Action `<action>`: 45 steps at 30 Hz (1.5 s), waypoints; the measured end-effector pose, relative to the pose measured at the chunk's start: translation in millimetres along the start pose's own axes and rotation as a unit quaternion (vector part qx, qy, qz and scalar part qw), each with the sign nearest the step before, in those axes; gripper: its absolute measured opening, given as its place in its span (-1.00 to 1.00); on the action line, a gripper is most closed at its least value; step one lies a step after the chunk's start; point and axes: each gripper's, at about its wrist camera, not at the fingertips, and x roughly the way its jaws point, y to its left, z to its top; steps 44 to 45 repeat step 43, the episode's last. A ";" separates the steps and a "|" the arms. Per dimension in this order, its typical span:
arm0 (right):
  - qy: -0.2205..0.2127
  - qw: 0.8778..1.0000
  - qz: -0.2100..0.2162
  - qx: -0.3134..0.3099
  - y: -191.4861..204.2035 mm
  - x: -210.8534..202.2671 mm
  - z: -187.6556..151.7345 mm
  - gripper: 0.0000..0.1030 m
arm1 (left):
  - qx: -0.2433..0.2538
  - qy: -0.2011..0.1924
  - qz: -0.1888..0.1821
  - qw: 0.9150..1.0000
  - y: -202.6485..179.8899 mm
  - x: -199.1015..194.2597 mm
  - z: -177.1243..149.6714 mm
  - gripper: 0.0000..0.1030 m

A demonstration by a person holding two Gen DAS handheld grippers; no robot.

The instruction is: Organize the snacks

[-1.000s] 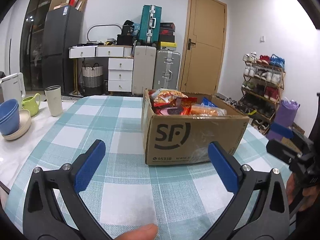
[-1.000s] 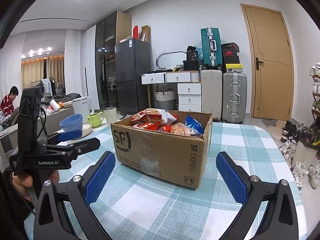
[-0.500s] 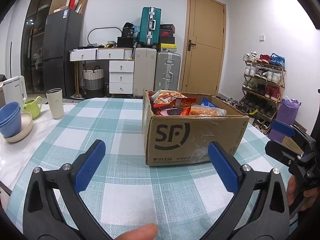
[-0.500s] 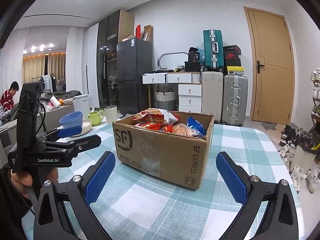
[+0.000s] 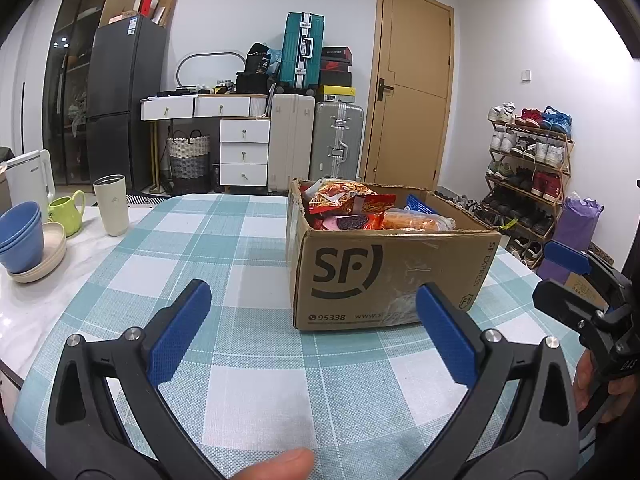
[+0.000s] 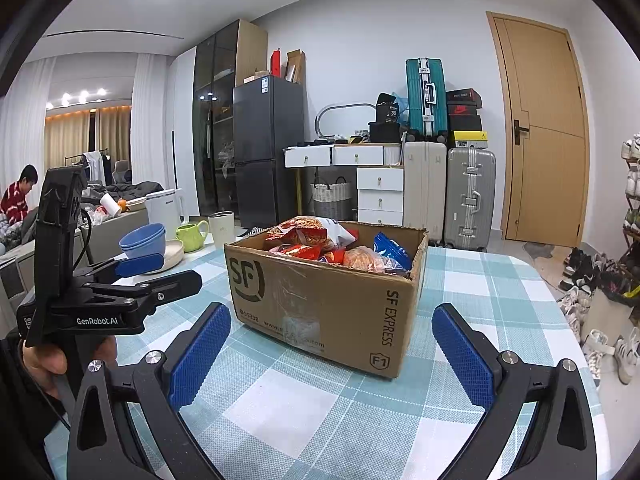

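Barely changed since the earlier frames: both views drawn slightly nearer the cardboard box [image 5: 394,276], everything on the table in the same places. Left gripper [image 5: 312,326] released, blue pads wide apart over the checked tablecloth [image 5: 248,248], holding nothing; right gripper [image 6: 330,344] likewise spread and empty, framing the box's corner. One box, at centre right of the left view, open-topped and resting on the cloth, marked SF. Inside, several snack packets [image 5: 348,202], red, orange and blue, too overlapped for a sure count. At left of the frame: two stacked blue bowls [image 5: 20,240] on a cream dish, one green mug [image 5: 66,214], one cream tumbler [image 5: 113,205], one white kettle [image 5: 30,176]. Only in the left view: a shoe rack [image 5: 528,176] at right and a fingertip at bottom edge. Only in the right view: a seated person in red at far left, and ceiling spotlights along the top.
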 end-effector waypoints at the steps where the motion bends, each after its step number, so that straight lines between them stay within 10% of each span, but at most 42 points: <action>1: 0.001 1.000 0.000 0.000 -0.1 0.1 0.0 0.99 | 0.000 0.000 0.000 1.000 0.0 0.2 -0.1 0.98; 45: 0.000 1.000 0.000 0.001 2.0 0.1 -2.3 0.99 | 0.001 -0.002 0.000 1.000 0.3 0.3 -1.4 0.98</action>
